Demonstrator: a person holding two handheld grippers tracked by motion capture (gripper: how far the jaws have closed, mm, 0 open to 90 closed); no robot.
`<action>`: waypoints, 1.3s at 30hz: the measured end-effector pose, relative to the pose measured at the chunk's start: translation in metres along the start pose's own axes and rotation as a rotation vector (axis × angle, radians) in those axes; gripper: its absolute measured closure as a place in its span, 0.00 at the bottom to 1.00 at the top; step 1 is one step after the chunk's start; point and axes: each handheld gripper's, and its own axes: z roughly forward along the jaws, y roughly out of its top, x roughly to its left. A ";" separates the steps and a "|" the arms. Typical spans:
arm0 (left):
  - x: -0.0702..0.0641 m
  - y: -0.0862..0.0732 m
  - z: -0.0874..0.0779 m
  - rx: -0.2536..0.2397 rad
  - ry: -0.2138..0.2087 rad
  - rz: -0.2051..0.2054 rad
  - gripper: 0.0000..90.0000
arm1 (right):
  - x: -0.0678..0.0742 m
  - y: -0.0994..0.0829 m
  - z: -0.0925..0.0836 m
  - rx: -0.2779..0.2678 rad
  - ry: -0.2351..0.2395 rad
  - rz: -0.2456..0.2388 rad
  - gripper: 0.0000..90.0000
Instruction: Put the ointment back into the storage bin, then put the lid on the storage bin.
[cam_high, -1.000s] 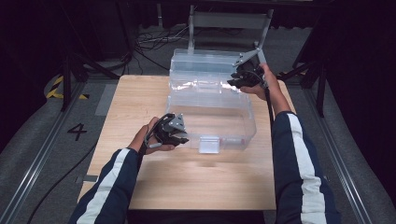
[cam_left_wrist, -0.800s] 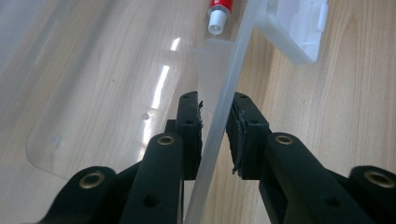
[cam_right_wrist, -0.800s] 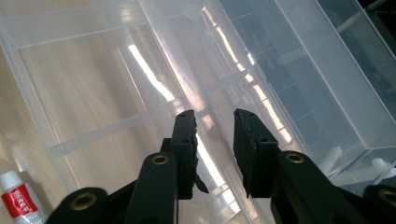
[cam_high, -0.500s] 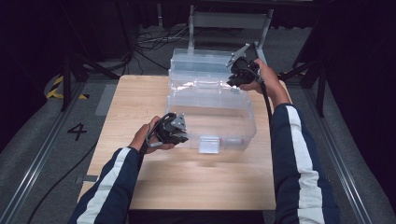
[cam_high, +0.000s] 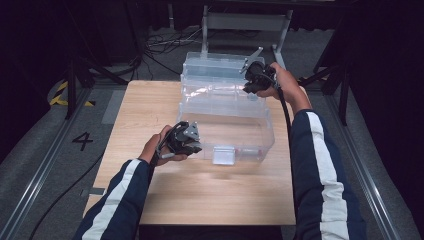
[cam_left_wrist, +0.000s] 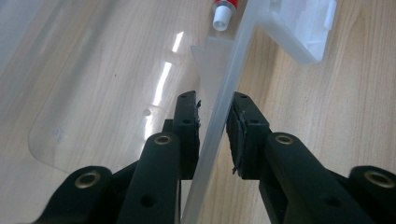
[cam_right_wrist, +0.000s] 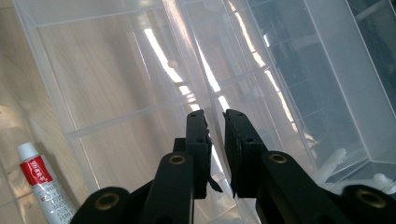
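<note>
A clear plastic box (cam_high: 225, 120) stands on the wooden table (cam_high: 200, 200) with its lid (cam_high: 215, 65) open at the back. My left gripper (cam_high: 192, 142) (cam_left_wrist: 215, 100) is shut on the box's front left wall (cam_left_wrist: 243, 51), one pad on each side. My right gripper (cam_high: 248, 82) (cam_right_wrist: 215, 116) is at the back right. Its jaws have just been closing and are now on a thin clear edge (cam_right_wrist: 187, 37) of the open lid. A red and white glue tube (cam_right_wrist: 39, 182) (cam_left_wrist: 223, 11) lies inside the box.
A clear latch (cam_high: 223, 155) (cam_left_wrist: 317, 28) sticks out of the box's front wall. A metal stand (cam_high: 245, 22) and cables are behind the table on the dark floor. Bare wood lies in front of the box, between the person's sleeves.
The right hand has shifted slightly left along the lid's top edge. The left hand and the box have stayed still.
</note>
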 end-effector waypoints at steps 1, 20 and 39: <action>0.000 0.000 0.000 -0.003 0.004 -0.003 0.83 | 0.001 0.001 0.000 0.009 -0.004 -0.010 0.91; 0.000 -0.001 0.000 -0.004 -0.007 -0.015 0.82 | 0.007 0.000 -0.006 0.007 0.002 -0.025 0.92; -0.002 -0.002 0.000 -0.015 -0.003 -0.042 0.79 | 0.017 -0.002 -0.014 0.015 -0.014 -0.062 0.94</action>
